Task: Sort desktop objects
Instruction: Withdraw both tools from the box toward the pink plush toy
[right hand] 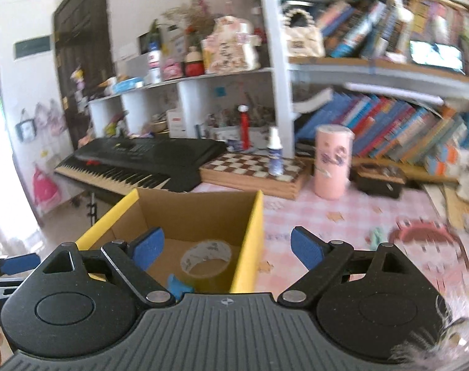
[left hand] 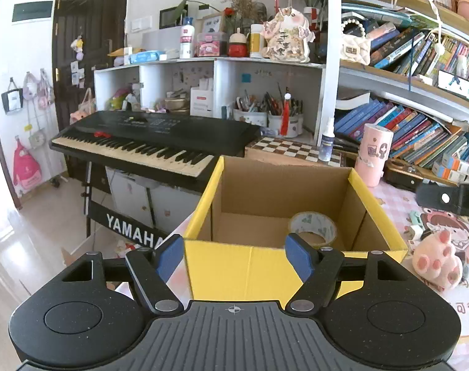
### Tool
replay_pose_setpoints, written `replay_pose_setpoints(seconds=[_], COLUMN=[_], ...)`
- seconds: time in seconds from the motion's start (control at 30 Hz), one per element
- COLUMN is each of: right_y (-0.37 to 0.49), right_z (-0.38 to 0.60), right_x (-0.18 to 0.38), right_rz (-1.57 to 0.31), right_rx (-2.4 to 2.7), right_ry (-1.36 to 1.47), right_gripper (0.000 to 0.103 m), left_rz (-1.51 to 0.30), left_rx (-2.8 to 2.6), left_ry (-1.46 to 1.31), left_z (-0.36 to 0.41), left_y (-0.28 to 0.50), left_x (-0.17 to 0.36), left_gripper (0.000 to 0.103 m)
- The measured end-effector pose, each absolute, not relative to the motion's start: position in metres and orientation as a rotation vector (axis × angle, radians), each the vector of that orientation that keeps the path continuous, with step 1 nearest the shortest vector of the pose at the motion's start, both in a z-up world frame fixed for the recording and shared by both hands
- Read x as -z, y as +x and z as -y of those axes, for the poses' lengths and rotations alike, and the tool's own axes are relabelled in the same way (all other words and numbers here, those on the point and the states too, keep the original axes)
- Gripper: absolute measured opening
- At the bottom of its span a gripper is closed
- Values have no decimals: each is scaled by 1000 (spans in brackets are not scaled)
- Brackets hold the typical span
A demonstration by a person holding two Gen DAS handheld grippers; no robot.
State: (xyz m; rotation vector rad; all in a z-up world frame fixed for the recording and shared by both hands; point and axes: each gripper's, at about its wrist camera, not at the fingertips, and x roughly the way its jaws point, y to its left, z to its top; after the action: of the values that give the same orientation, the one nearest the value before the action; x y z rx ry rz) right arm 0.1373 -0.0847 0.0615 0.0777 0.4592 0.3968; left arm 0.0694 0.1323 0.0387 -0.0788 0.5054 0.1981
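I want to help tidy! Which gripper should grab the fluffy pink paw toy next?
Probably the right gripper: it is open and empty over the box's right wall, the side where the paw toy lies. The left gripper faces the box.

The open-topped yellow cardboard box (left hand: 283,216) leaves room above the roll of clear tape (left hand: 313,227) on its floor; a tall pink cylinder (right hand: 332,162) and wooden chessboard (right hand: 253,170) crowd the desk (right hand: 342,216) behind

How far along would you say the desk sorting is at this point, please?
Done: a roll of clear packing tape lies inside the open yellow-edged cardboard box, with a small blue item beside it. In hand: nothing; the left gripper and right gripper are both open and empty. Left: the pink plush paw and small mint-green item on the pink tablecloth.
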Motion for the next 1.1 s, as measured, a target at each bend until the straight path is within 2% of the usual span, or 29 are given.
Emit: replay_pose_setpoints(seconds=[0.57, 1.1], right_y=[43, -9], right_z=[105, 89], right_x=[-32, -10], right_rz=[-476, -518], right_rx=[-284, -304], right_ry=[29, -45], right_gripper=[90, 89], left_rz=[-525, -587], left_rx=[-138, -83], left_ry=[-63, -18], left_z=[-119, -107], left_y=[18, -12], left_x=[-34, -16], left_gripper=[75, 75])
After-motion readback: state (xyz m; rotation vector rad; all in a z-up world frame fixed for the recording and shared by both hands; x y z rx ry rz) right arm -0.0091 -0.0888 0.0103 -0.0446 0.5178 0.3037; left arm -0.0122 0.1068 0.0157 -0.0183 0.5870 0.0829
